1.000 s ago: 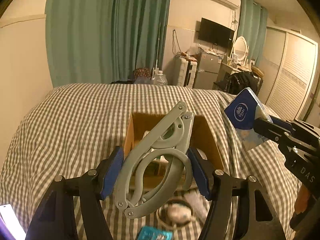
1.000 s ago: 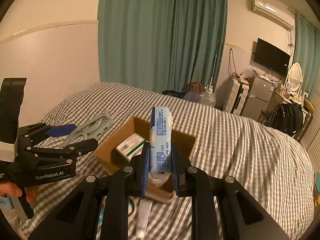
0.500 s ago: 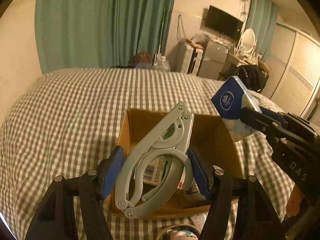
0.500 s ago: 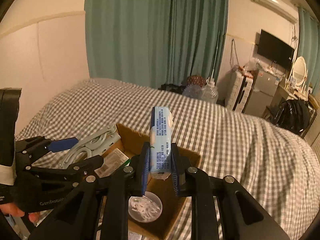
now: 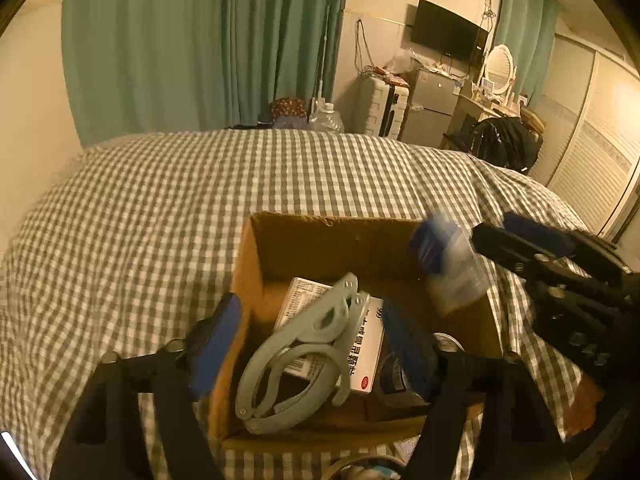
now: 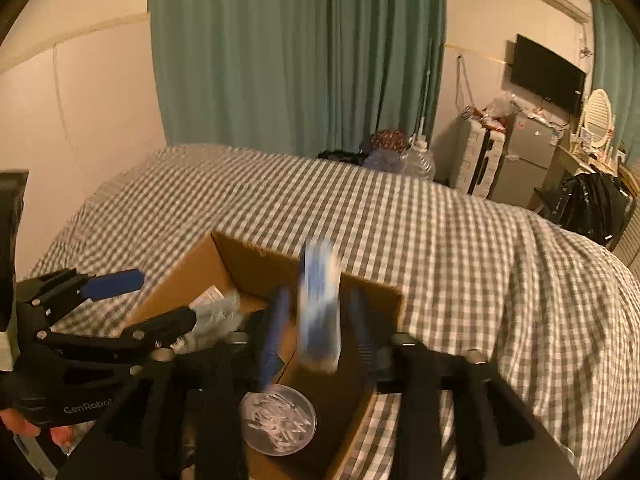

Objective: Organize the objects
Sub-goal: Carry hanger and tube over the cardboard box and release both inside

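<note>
An open cardboard box sat on the checked bed. Inside it lay a grey folding hanger across a white printed carton, beside a round clear tub. A blurred blue-and-white pack stood upright over the box.

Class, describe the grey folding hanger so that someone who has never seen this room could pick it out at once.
Find the checked bedspread, then the open cardboard box on it. Inside, the grey folding hanger lies on a white printed carton, between the left gripper fingers. Only it has pale grey plastic arms looped and riveted together.
</note>
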{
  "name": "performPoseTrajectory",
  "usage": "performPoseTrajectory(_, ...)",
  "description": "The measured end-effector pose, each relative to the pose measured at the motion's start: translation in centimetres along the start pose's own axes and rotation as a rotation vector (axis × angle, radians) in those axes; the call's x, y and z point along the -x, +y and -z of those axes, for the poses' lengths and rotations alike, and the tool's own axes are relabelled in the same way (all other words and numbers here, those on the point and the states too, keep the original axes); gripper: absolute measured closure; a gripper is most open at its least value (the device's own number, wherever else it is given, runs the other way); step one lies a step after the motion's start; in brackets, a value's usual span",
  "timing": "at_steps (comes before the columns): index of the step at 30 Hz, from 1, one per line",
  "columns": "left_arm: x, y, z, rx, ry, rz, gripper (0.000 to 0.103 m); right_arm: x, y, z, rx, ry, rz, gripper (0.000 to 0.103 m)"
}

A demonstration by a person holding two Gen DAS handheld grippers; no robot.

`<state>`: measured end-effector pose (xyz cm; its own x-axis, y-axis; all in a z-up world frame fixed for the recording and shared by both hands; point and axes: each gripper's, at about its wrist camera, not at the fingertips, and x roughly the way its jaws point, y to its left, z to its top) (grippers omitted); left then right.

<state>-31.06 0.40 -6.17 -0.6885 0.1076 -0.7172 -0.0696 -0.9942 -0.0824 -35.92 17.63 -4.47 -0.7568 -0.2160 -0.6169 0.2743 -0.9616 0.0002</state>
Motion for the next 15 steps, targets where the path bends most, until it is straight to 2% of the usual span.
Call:
performPoseTrajectory(8,7.4,0.9,0.4,0.018,-0.084,-0.050,0.004,8.9,0.4,-1.1,-0.009,-0.104,0.032,0.040)
performPoseTrajectory(15,15.0,1.3,2.2,0.001,-0.176,-0.098,0.000,16.8,2.0,-1.1,0.036,-0.189,0.047,0.033)
